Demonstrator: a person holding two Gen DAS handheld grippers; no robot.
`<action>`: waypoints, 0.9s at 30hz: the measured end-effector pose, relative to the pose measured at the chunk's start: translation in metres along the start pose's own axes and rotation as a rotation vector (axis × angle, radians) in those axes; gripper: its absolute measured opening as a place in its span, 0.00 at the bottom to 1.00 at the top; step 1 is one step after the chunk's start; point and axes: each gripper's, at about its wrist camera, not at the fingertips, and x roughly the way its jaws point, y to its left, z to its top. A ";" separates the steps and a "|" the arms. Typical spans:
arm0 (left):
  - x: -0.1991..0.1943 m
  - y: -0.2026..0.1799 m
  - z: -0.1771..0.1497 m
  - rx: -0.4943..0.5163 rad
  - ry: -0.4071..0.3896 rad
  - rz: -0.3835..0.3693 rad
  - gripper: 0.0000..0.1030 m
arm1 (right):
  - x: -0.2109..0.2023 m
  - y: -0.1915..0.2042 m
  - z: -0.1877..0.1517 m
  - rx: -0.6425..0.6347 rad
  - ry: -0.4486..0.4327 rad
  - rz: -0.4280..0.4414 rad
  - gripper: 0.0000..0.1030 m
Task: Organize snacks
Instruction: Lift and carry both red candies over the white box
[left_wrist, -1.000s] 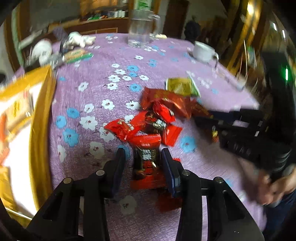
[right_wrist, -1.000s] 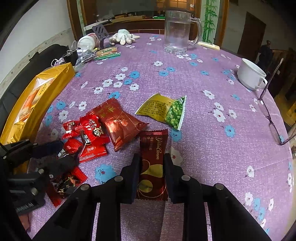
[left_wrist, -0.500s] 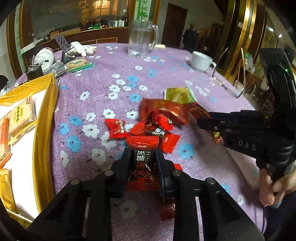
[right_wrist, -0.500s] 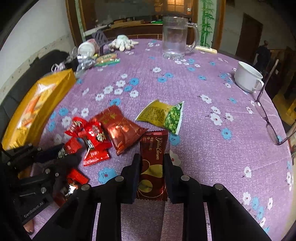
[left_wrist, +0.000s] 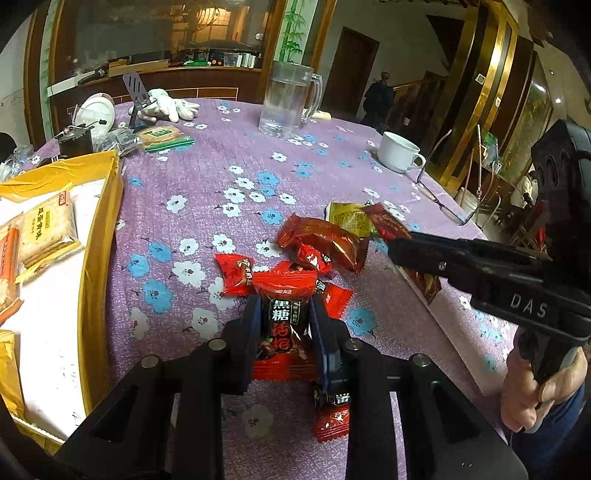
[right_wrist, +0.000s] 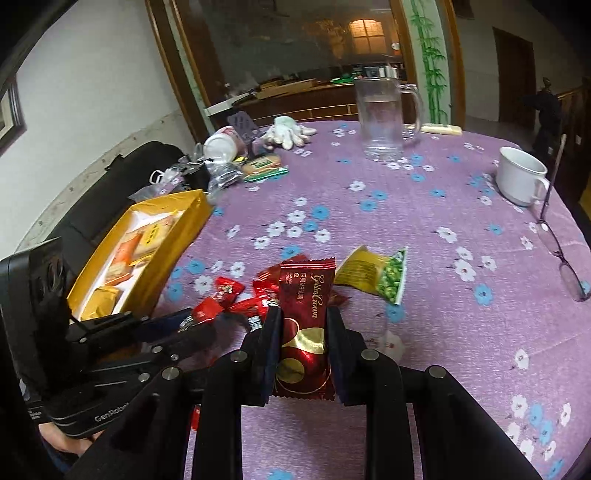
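Note:
My left gripper (left_wrist: 283, 314) is shut on a red and black candy packet (left_wrist: 283, 325) and holds it above the purple flowered tablecloth (left_wrist: 221, 177). My right gripper (right_wrist: 303, 325) is shut on a dark red Golden Crown wafer packet (right_wrist: 304, 332), also lifted off the table. Several small red candies (left_wrist: 236, 275) and a larger red packet (left_wrist: 325, 240) lie in a pile ahead of the left gripper. A yellow-green pea snack bag (right_wrist: 376, 275) lies ahead and to the right of the right gripper. An open yellow box (left_wrist: 99, 236) holding biscuit packs stands at the left; it also shows in the right wrist view (right_wrist: 162, 254).
A glass mug (right_wrist: 382, 118), a white cup (right_wrist: 521, 181) and eyeglasses (right_wrist: 561, 254) stand at the far and right side of the table. Gloves (right_wrist: 290, 131), a white jar (right_wrist: 221, 146) and a green-edged packet (right_wrist: 264, 168) lie at the far left. One red candy (left_wrist: 332, 421) lies under my left gripper.
The left gripper closed on the red and black candy and lifted it. The right gripper rose with the wafer packet held. Both views tilted up from the table.

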 end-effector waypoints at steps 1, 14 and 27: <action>0.000 0.000 0.000 0.000 -0.001 -0.001 0.22 | 0.001 0.002 0.000 -0.003 0.002 0.006 0.24; -0.006 0.001 0.000 0.003 -0.025 0.002 0.22 | 0.007 0.008 -0.004 -0.011 0.021 0.027 0.24; -0.032 0.001 0.000 -0.005 -0.063 -0.014 0.22 | -0.001 -0.006 -0.001 0.086 0.011 0.040 0.25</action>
